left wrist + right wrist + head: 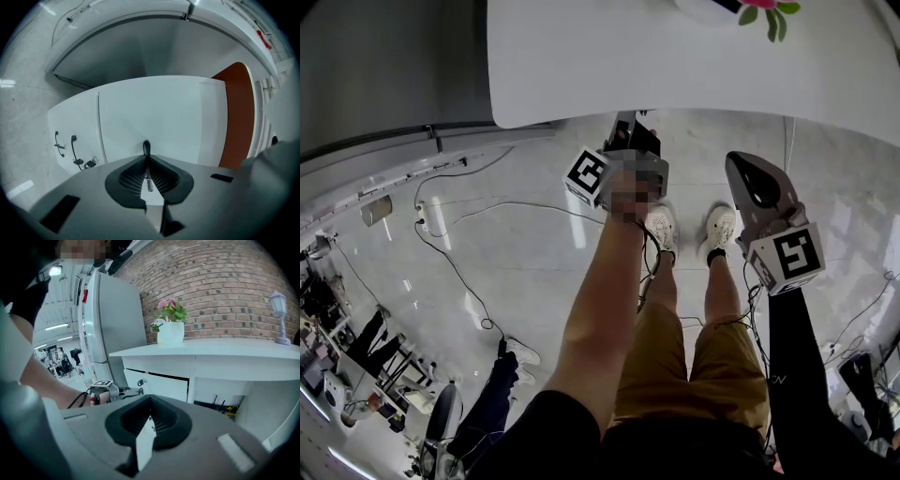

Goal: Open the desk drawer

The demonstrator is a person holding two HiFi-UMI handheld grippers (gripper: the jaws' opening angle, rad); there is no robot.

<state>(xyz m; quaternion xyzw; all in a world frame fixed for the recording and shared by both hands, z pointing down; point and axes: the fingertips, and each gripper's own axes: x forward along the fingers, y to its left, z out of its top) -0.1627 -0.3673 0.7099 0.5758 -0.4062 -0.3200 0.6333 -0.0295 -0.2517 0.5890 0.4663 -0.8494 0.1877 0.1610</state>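
Observation:
The white desk (675, 56) fills the top of the head view. Its drawer front (154, 117) faces me in the left gripper view, and a black handle (146, 147) pokes out just past the jaw tips. My left gripper (146, 158) is shut on that handle, reaching in under the desk edge (635, 122). In the right gripper view the drawer (164, 386) shows a dark gap along its top, with the left gripper (129, 391) at its front. My right gripper (737, 167) hangs apart to the right, shut with nothing in it (149, 422).
A flower pot (171, 332) and a small lamp (280, 317) stand on the desktop. A grey fridge (112, 329) is left of the desk. Cables (225, 411) hang in the knee space. Further black handles (73, 149) sit on the neighbouring panel. The person's feet (661, 225) are below the desk edge.

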